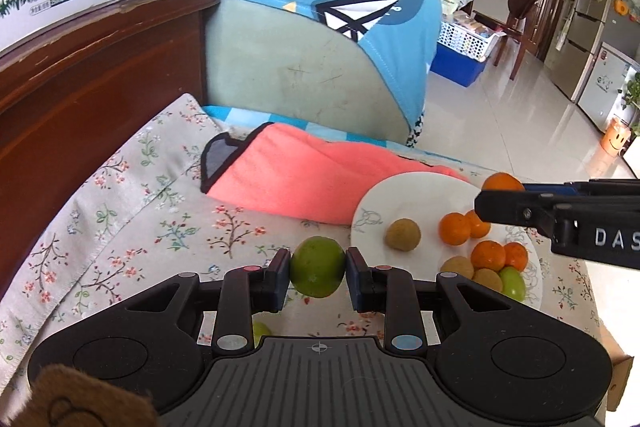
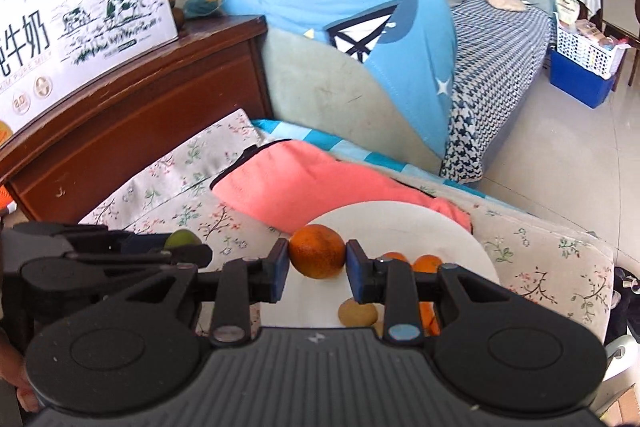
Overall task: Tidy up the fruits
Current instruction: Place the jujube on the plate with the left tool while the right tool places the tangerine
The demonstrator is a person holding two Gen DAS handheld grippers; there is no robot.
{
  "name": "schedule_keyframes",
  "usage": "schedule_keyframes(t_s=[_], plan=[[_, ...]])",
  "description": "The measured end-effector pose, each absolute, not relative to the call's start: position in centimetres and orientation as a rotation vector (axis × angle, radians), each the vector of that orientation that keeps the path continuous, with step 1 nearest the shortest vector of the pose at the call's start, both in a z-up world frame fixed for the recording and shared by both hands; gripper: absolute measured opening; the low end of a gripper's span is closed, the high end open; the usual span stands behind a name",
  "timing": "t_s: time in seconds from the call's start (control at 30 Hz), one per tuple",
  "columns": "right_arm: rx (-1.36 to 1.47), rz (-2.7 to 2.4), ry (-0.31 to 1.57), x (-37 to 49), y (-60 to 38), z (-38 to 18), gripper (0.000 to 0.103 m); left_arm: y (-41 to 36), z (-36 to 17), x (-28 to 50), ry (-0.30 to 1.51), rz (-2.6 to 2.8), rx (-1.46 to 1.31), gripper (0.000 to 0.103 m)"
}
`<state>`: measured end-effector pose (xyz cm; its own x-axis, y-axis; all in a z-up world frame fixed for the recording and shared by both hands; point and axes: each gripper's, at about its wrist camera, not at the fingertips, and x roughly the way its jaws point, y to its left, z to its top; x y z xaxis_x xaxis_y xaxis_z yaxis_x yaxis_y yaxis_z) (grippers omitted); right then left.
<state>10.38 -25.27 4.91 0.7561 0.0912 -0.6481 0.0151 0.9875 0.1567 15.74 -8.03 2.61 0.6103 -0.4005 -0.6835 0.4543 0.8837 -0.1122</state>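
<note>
- Left wrist view: left gripper (image 1: 318, 267) pinches a green fruit (image 1: 317, 265) across its middle, both pads pressed on its sides. Fruit hangs clear of the floral cloth (image 1: 132, 195), just left of the white plate (image 1: 416, 195).
- Plate is the landmark. On it: a brown fruit (image 1: 402, 235) near centre, oranges (image 1: 464, 227) to its right, and a mixed pile (image 1: 494, 265) at the near rim w/ oranges, brown ones and one green.
- A second green fruit (image 1: 261, 331) lies on the cloth, left of plate, partly hidden behind the gripper body.
- Right gripper (image 1: 500, 193) reaches in from the right edge over the plate's far-right part, an orange (image 1: 503, 182) at its tip. Its jaws are edge-on here, so can't read the gap from this view.
- Right wrist view: right gripper (image 2: 317, 263) is clamped on the same orange (image 2: 317, 251), pads tight on both sides. It sits over the plate (image 2: 400, 227), near its left rim.
- Below it on the plate: brown fruit (image 2: 357, 313), more oranges (image 2: 426, 263).
- Left gripper (image 2: 176, 247) shows left of plate w/ the green fruit (image 2: 183, 239) peeking over it.
- Judgement: both fruits are in carry; sorting by kind seems the aim.
- To do it well: keep both grips firm, keep the two claws apart over the plate, lower each fruit beside its like, and release only once it rests, since round fruit may roll off the rim.
</note>
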Motion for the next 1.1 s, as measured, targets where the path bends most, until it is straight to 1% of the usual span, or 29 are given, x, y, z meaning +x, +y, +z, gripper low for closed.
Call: schedule_keyframes(t_s=[0.2, 0.53, 0.73, 0.9, 0.97, 1.07, 1.1], plan=[[0.276, -0.014, 0.710, 10.9, -27.1, 5.0, 0.030, -10.2, 2.6, 15.2, 0.767, -0.547, 0.066, 0.027], [0.416, -0.054, 0.755, 12.2, -27.8, 3.1, 0.030, -12.4, 1.6, 14.7, 0.781, -0.599, 0.066, 0.027], [0.484, -0.102, 0.787, 12.8, -28.5, 1.8, 0.030, -13.1, 0.9, 14.8, 0.799, -0.608, 0.056, 0.027], [0.489, -0.137, 0.796, 13.0, -28.6, 1.3, 0.031, -13.4, 0.8, 14.6, 0.800, -0.620, 0.059, 0.027], [0.490, -0.153, 0.796, 13.0, -28.8, 1.2, 0.033, -13.4, 0.9, 14.5, 0.786, -0.617, 0.062, 0.029], [0.488, -0.167, 0.782, 12.8, -28.9, 1.4, 0.034, -13.3, 1.3, 14.5, 0.785, -0.622, 0.052, 0.030], [0.485, -0.168, 0.777, 12.7, -28.9, 1.5, 0.034, -13.2, 1.4, 14.5, 0.786, -0.619, 0.046, 0.032]])
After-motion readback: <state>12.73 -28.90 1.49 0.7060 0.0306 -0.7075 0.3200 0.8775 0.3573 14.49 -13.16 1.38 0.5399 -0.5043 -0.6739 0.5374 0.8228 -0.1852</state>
